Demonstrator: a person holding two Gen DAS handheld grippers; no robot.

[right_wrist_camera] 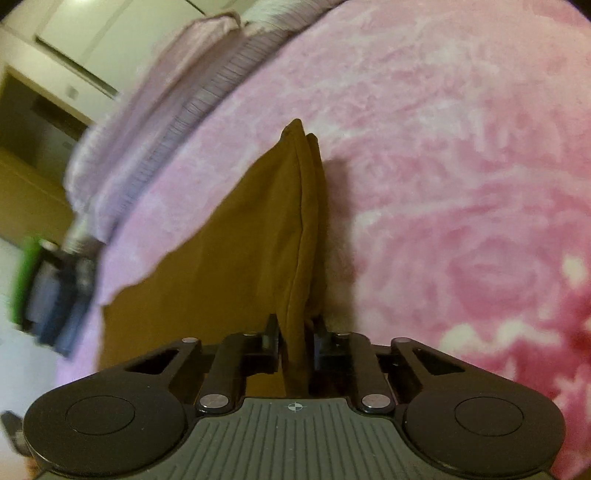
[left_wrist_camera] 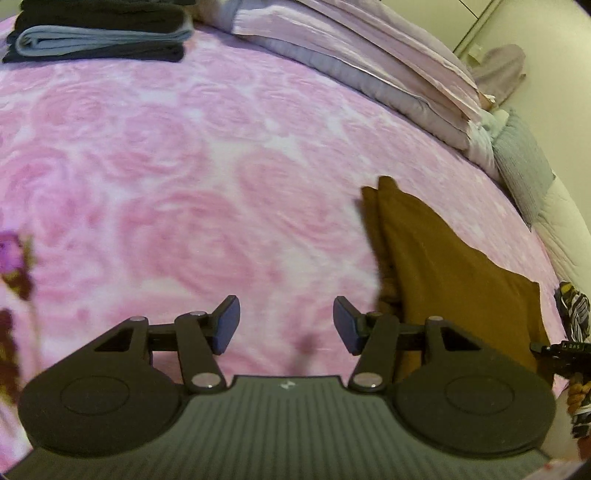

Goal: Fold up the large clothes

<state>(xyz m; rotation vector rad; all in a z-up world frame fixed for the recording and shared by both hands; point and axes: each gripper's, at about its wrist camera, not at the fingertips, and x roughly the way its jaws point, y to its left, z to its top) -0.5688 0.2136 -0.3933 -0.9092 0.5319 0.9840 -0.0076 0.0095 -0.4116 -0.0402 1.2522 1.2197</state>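
Brown garment, smooth and folded to a long tapering shape, lies on a fuzzy pink rose-patterned blanket, its pointed end aimed away toward the striped lilac pillows. The right gripper clamps the garment's doubled near edge between its fingers. The left gripper hovers beside it over bare blanket, jaws spread and empty. A stack of folded dark and grey-blue clothes sits well apart at the far side.
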